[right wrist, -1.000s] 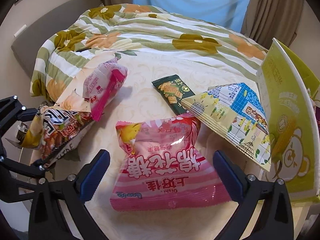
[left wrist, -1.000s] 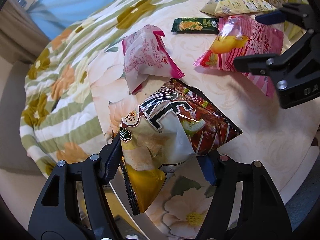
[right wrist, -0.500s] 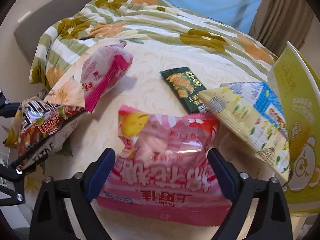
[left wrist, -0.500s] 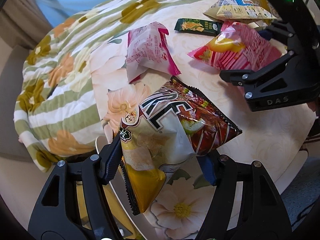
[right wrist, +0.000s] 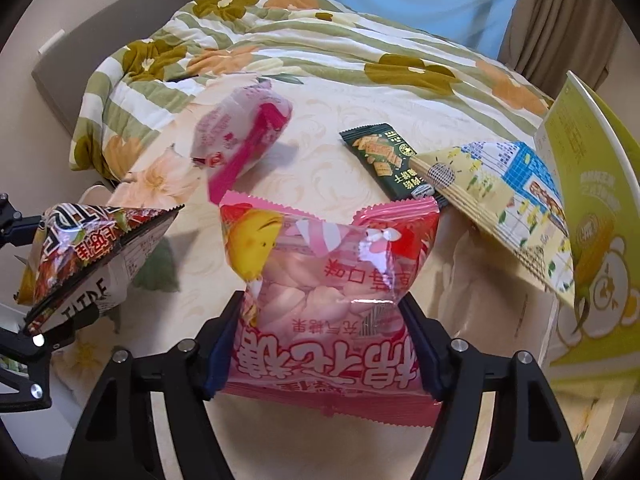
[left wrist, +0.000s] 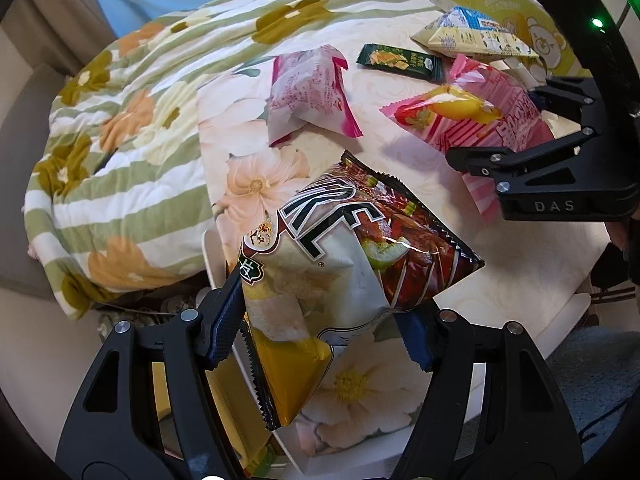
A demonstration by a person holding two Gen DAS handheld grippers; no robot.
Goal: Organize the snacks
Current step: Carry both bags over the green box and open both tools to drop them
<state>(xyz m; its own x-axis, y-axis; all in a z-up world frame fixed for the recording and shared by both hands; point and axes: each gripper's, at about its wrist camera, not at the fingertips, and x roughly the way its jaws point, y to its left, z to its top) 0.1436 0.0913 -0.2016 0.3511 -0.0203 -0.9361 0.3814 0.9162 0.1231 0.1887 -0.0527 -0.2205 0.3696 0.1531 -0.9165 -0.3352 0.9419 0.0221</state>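
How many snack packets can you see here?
5: chip bag in left tongs, pink marshmallow bag in the closing right tongs, pink pouch, green packet, yellow-blue bag on the table.

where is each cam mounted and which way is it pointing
Left wrist: on the left gripper, looking steeply down its fingers at the chip bag it grips above the table; the right gripper shows at right.
Right wrist: on the right gripper, looking down at the pink marshmallow bag its closing jaws squeeze; left gripper at the left edge.
Shared: both bags, the green packet, the floral quilt.
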